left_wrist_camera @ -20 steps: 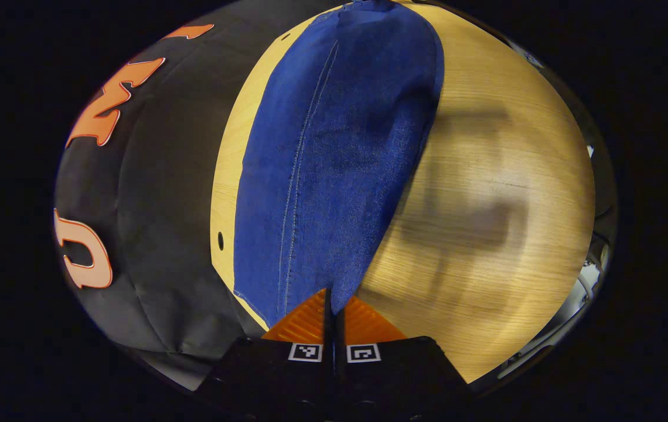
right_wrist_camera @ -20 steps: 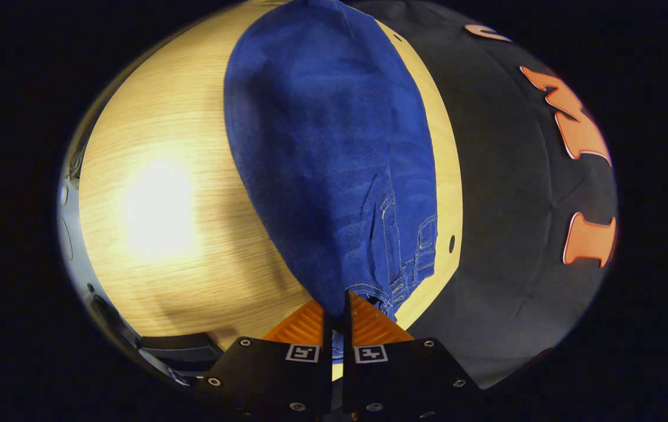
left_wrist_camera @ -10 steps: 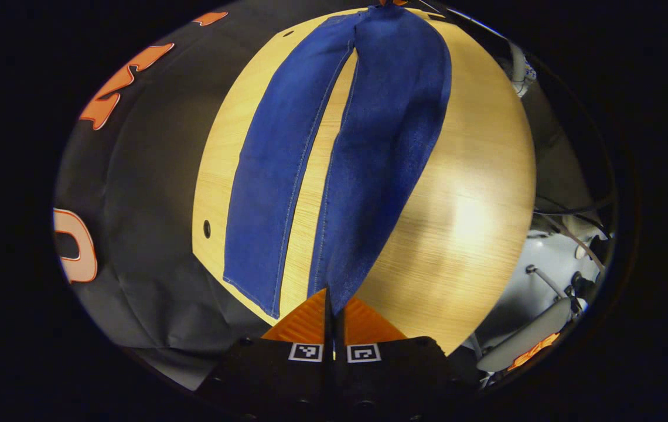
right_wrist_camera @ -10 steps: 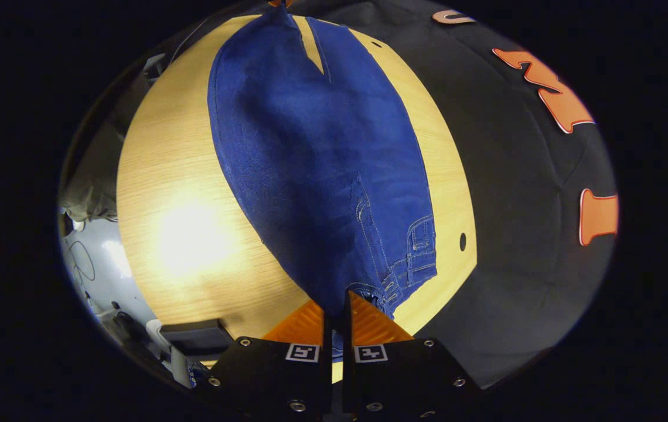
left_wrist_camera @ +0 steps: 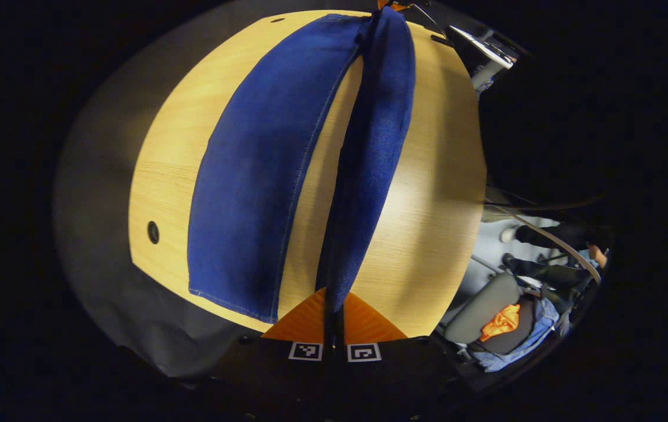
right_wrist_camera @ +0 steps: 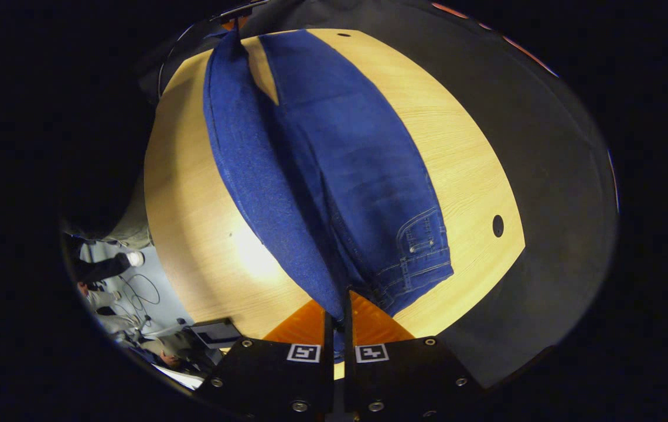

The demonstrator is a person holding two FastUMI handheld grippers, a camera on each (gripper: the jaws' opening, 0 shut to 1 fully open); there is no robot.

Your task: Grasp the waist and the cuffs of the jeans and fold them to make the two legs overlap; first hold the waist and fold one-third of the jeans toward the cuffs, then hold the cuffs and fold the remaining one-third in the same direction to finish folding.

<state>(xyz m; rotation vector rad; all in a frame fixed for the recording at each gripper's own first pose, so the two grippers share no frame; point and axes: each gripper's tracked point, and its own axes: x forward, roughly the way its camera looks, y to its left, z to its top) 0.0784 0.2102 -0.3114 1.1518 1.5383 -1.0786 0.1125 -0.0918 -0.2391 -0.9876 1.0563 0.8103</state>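
At the bottom centre of the left gripper view, the left gripper [left_wrist_camera: 334, 319] has its orange fingers pressed together on the cuff end of one leg of the jeans [left_wrist_camera: 252, 176], and that leg rises as a taut, narrow band up the middle of the frame. At the bottom centre of the right gripper view, the right gripper [right_wrist_camera: 340, 322] pinches the waist edge the same way, with the denim running up from its fingers toward the upper left. The other leg lies flat on the wooden table [left_wrist_camera: 428, 193], spread across the centre left of the left gripper view; the waist and its pocket rest at the centre right of the right gripper view. The step in hand looks like the first one, bringing the two legs to overlap. The next move probably calls for carrying the lifted leg sideways over the flat one and lowering both ends together, edges matched. The pinch points themselves are hidden between the fingers, the far ends crowd into the top rim of each frame, and beyond the table's edge the room is too small and warped to read.
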